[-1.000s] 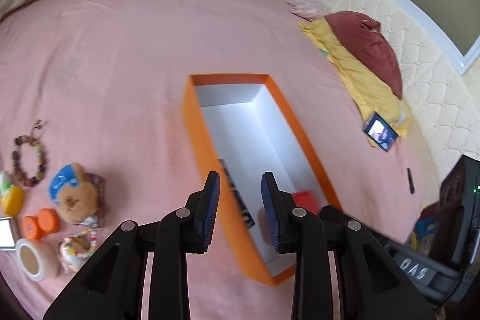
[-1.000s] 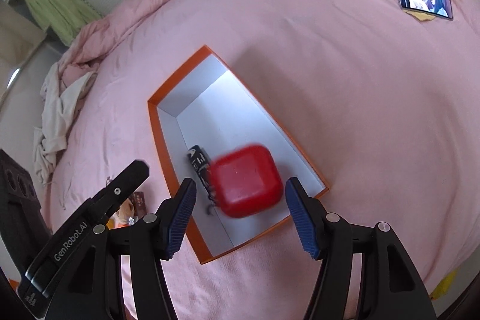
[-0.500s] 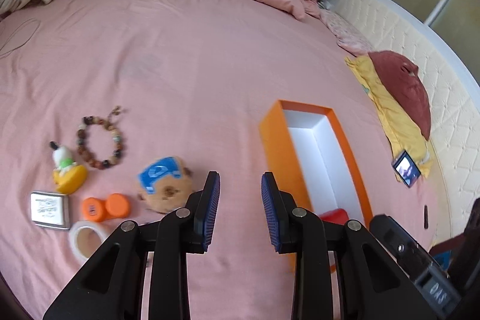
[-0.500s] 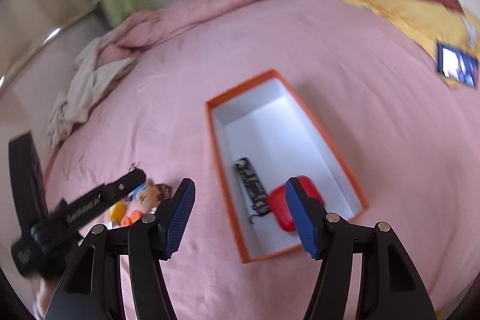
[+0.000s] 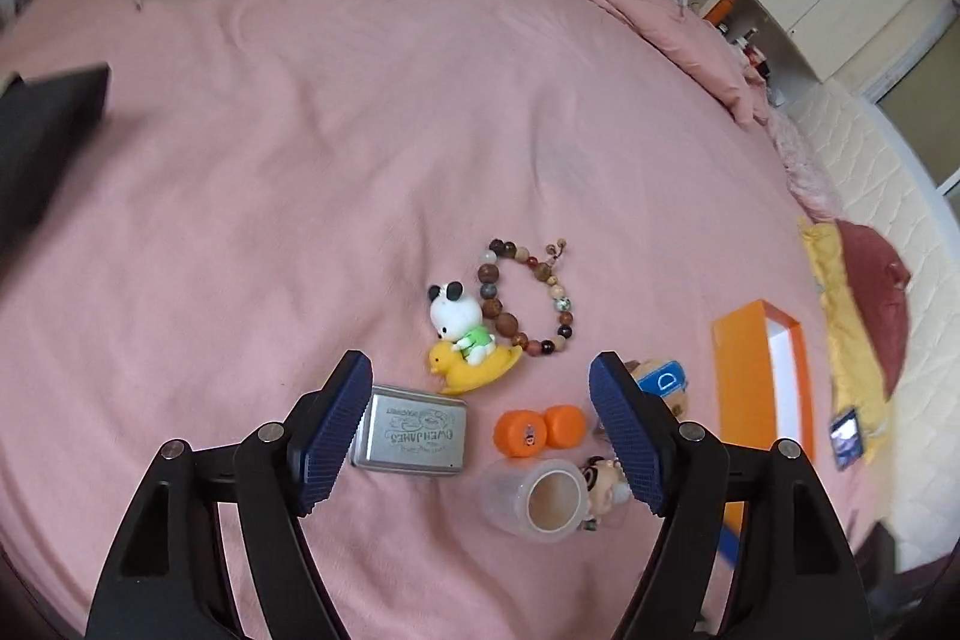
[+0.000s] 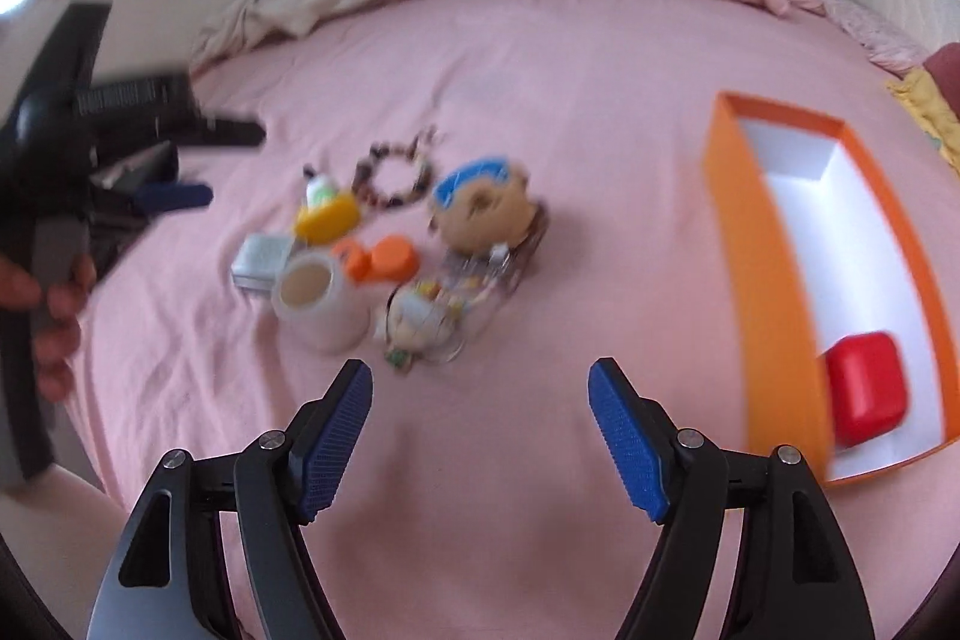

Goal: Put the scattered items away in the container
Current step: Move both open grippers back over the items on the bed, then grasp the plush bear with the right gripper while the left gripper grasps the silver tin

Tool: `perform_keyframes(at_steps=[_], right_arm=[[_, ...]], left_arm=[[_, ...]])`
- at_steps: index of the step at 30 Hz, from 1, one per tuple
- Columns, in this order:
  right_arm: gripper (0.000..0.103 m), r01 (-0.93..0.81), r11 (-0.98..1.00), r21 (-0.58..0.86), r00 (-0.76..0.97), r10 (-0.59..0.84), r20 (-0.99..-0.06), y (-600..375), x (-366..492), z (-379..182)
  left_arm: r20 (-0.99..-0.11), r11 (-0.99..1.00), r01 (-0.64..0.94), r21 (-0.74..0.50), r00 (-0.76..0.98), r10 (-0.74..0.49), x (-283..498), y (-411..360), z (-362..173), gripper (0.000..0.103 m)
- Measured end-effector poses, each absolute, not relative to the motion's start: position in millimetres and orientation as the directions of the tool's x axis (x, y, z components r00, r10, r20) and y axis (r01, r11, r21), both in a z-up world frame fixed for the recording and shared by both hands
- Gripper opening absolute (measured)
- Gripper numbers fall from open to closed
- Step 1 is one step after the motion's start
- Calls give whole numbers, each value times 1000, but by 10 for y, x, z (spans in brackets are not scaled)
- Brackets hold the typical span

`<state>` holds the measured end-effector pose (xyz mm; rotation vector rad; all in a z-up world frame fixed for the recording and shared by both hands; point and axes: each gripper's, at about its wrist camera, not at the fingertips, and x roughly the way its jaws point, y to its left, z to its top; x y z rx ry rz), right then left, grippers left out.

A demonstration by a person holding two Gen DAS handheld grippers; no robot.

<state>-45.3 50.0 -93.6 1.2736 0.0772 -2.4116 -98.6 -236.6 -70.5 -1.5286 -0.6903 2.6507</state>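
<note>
Hovering wide open over the bed (image 5: 300, 148), the left hand-held gripper (image 5: 480, 430) is the nearer one: the silver tin (image 5: 418, 429), orange case (image 5: 538, 429) and tape roll (image 5: 543, 501) lie between its fingers, the tin's long axis crossing the gap. Just beyond sit the duck toy (image 5: 465, 346) and bead bracelet (image 5: 528, 298). The right hand-held gripper (image 6: 480, 436), also spread and empty, stands farther back. The orange box (image 5: 741, 388), holding a red case (image 6: 867, 388), lies off to the right.
</note>
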Motion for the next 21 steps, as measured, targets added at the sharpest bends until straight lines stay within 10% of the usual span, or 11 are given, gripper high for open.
perform_keyframes(at_steps=[5,13,21], right_arm=[[74,340,-922,184,-505,-344,-792,500,-564,-1065],[74,199,-914,355,-486,-406,-774,666,-865,-1152],[74,317,-916,248,-522,-386,-760,330,-1097,-1018]], left_arm=[[-856,-997,-78,-13,-515,51,-888,-2137,-725,75],[-877,-979,-2,-203,-445,182,-758,-2425,-1189,75],[-871,-986,-118,-118,-464,160,-730,-2176,-1274,80]])
